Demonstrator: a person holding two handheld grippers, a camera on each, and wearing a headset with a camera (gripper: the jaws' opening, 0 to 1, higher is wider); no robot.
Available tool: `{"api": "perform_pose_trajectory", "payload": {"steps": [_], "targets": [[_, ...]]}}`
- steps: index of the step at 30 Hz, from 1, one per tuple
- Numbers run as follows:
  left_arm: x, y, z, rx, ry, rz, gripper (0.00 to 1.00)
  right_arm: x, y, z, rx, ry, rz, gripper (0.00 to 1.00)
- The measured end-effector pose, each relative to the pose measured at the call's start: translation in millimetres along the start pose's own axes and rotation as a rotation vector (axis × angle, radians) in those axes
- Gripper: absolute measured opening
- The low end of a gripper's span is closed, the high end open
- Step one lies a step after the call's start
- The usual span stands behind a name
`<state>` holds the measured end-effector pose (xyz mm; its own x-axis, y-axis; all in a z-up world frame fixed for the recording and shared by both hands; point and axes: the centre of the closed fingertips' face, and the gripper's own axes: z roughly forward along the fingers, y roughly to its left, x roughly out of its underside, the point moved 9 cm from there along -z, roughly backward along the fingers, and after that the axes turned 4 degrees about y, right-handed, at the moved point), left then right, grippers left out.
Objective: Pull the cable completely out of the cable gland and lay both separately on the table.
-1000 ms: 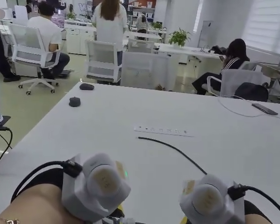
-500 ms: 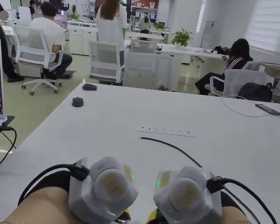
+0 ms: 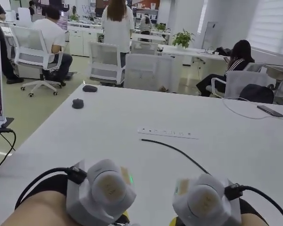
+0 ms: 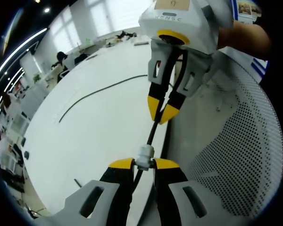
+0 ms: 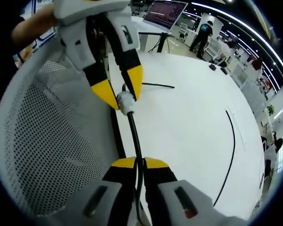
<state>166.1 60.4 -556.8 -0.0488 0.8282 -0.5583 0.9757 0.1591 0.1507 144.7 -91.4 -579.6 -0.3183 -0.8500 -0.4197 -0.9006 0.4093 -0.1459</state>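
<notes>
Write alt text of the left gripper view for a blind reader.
The left tool grips a white cable gland between its yellow-tipped jaws. A black cable runs from the gland up to the right tool, which is shut on it, at the edge of a white table.

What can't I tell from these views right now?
- Head view: gland, and the jaws of left gripper and right gripper, cut off at the bottom edge.
- Gripper views: how much cable sits inside the gland; its shell hides that.
- Right gripper view: cable's tail, behind the jaws.
</notes>
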Motion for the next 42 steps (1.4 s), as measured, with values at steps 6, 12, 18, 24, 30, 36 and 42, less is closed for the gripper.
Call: {"api": "perform_pose_trajectory", "payload": {"steps": [6, 12, 18, 24, 30, 36, 42], "targets": [[-1.5, 2.0, -2.9, -0.006, -0.006, -0.012, 0.16, 11.0, -4.7, 0.7, 0.019, 0.058, 0.035, 0.12], [-1.0, 0.8, -3.2, -0.005, 0.004, -0.003, 0.16, -24.0, 7.2, -2.6, 0.021, -0.086, -0.004, 0.32], [-2.8, 0.0, -3.9, -0.007, 0.002, 0.001, 0.16, -48.6, 14.9, -3.0, 0.017, -0.147, -0.057, 0.24], [-2.1, -0.1, -5.7, -0.009, -0.004, -0.003, 0.16, -45.1, 10.4, -2.1, 0.012, -0.136, -0.073, 0.04], [0.9, 2.1, -5.1, -0.014, 0.004, -0.005, 0.16, -29.3, 6.3, 0.1, 0.021, -0.095, -0.056, 0.03], [1.4, 3.9, -4.4, -0.018, 0.008, -0.002, 0.16, -5.8, -0.4, 1.6, 0.046, 0.001, -0.032, 0.03], [-0.2, 4.4, -4.7, -0.017, 0.001, -0.005, 0.16, 10.6, -6.4, 2.1, 0.061, 0.086, 0.026, 0.09]]}}
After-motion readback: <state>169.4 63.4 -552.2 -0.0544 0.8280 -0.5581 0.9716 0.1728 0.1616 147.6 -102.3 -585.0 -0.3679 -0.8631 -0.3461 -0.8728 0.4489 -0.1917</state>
